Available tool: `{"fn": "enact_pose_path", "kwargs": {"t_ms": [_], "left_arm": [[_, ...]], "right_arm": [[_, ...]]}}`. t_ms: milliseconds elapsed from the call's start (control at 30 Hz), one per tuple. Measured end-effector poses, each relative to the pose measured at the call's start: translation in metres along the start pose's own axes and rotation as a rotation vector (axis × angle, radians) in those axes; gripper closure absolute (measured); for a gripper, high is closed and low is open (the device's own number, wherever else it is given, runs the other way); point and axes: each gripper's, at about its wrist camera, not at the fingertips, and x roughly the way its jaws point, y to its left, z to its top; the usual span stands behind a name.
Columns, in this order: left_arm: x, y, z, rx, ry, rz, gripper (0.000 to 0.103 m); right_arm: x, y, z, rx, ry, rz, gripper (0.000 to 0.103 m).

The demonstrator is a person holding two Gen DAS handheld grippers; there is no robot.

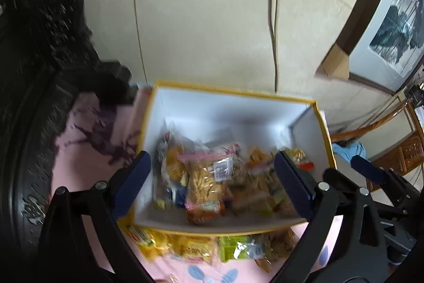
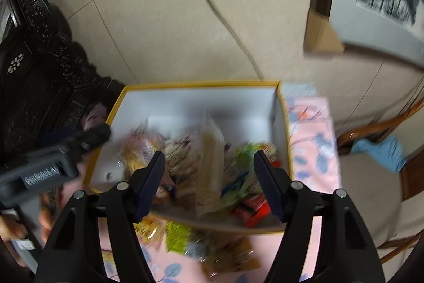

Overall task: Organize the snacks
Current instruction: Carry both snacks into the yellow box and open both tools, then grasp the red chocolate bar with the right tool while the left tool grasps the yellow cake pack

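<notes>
Above the yellow-rimmed box (image 1: 322,121) | both claws, left claw (image 1: 212,184) and right claw (image 2: 209,184), are held wide, empty | snack packets (image 1: 204,177) inside, more near on bench (image 1: 87,150) | judged light, crinkly, slippery; to be pinched at sealed edge

Snack packets (image 1: 206,177) blurred, labels unreadable

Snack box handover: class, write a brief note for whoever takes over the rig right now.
Left tool: open, nothing held, above the box.
Right tool: open, nothing held, above the box.
Yellow-rimmed box sits on the pink cloth and already holds many snack packets.
Left to do: several loose packets lie on the cloth in front of the box; these look due to go in next.
</notes>
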Motion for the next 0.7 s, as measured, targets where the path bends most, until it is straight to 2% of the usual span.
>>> {"fn": "enact_pose_path", "kwargs": {"t_ms": [133,267,367,533,600,700], "left_arm": [[-0.018,0.015,-0.009,-0.009,-0.032,0.019,0.006],[-0.029,0.031,-0.046,-0.029,-0.022,0.025,0.005],[-0.029,0.041,-0.089,-0.046,0.023,0.013,0.005],[-0.023,0.061,-0.172,-0.118,0.156,-0.023,0.005],[-0.018,0.065,-0.201,-0.14,0.228,-0.045,0.005],[-0.017,0.064,-0.224,-0.108,0.277,-0.033,0.005]], "right_arm": [[-0.012,-0.007,-0.014,-0.065,0.006,0.065,0.032],[-0.02,-0.025,-0.059,-0.112,0.046,0.14,0.027],[-0.02,-0.046,-0.115,-0.155,0.128,0.132,0.027],[-0.026,-0.066,-0.225,-0.306,0.363,0.156,0.027],[-0.032,-0.07,-0.251,-0.354,0.386,0.135,0.027],[-0.034,-0.079,-0.274,-0.387,0.406,0.119,0.027]]}}
